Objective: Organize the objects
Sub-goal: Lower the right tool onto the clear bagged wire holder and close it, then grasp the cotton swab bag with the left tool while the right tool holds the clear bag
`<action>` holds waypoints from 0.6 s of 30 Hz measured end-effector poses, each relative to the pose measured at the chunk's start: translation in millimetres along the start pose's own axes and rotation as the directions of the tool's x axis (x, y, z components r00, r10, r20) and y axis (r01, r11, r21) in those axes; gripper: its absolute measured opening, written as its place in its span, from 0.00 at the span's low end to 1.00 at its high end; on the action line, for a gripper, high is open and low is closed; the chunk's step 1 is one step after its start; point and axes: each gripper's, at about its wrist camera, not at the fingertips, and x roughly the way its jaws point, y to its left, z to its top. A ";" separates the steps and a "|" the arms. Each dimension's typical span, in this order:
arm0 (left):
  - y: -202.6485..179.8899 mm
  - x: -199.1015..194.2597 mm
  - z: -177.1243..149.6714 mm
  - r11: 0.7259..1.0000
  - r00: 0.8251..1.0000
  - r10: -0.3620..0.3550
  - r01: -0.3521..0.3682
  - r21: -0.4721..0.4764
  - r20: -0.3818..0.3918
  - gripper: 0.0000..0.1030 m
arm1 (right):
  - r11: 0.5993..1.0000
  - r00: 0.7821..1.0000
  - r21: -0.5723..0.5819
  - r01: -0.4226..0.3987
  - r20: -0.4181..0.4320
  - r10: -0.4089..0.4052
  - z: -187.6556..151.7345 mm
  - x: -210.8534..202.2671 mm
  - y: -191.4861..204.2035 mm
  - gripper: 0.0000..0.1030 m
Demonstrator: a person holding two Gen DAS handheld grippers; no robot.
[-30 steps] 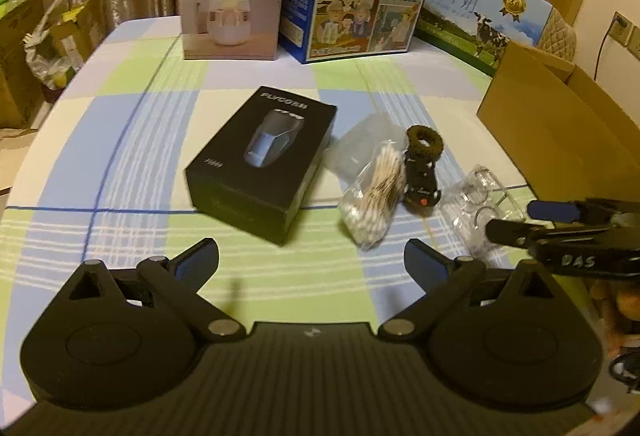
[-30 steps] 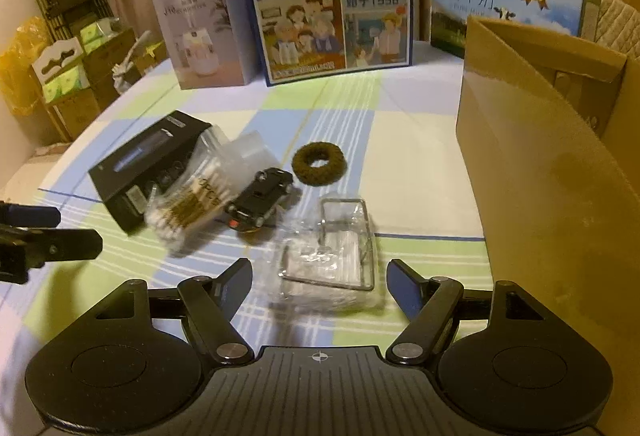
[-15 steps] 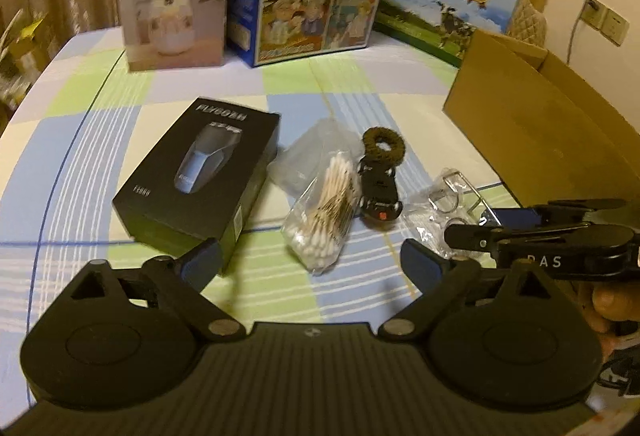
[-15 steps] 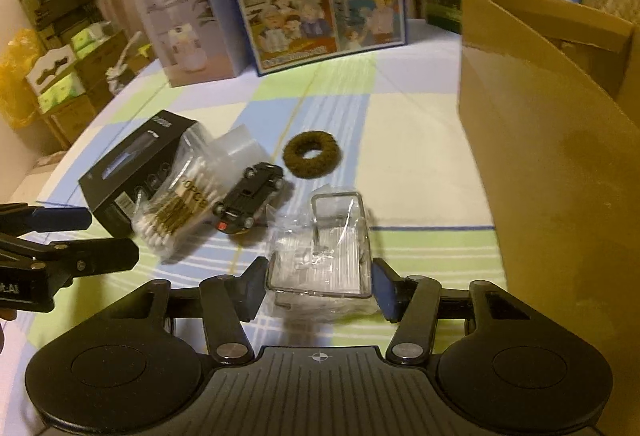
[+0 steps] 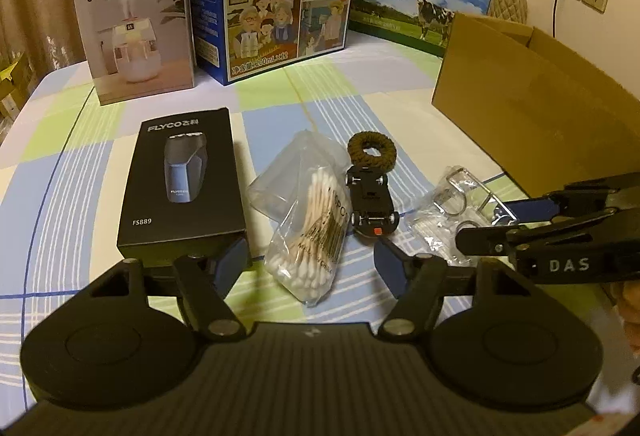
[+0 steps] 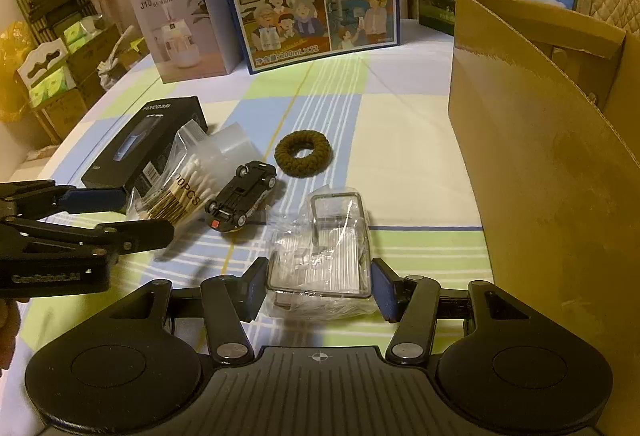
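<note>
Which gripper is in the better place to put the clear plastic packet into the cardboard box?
The right gripper: its fingers already bracket the clear packet, with the cardboard box beside it. The left gripper faces the cotton swabs.

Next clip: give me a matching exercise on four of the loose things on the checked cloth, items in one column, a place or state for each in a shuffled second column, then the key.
Items
1. toy car
2. cotton swab bag
3. clear wrapped case
4. brown hair tie

Places or states
A. between the right gripper fingers
B. lying on its roof, wheels up
C. in front of the open left gripper
D. farthest of the four from both cameras

Pairs: 1-B, 2-C, 3-A, 4-D
</note>
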 end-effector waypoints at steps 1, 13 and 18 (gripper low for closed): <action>0.0 2.0 -0.5 1.000 1.000 -0.001 0.001 0.001 -0.003 0.60 | 1.000 1.000 0.001 -0.001 -0.001 0.001 0.1 0.0 -0.3 0.50; -8.4 4.2 -8.4 1.000 0.999 0.017 -0.017 -0.007 -0.049 0.18 | 0.999 0.999 0.004 -0.034 -0.010 0.034 0.8 -1.2 2.5 0.50; -11.5 -16.7 -25.3 0.996 0.995 0.009 -0.018 -0.088 -0.100 0.17 | 0.998 0.997 -0.001 -0.068 -0.024 0.068 -5.5 -9.9 6.9 0.50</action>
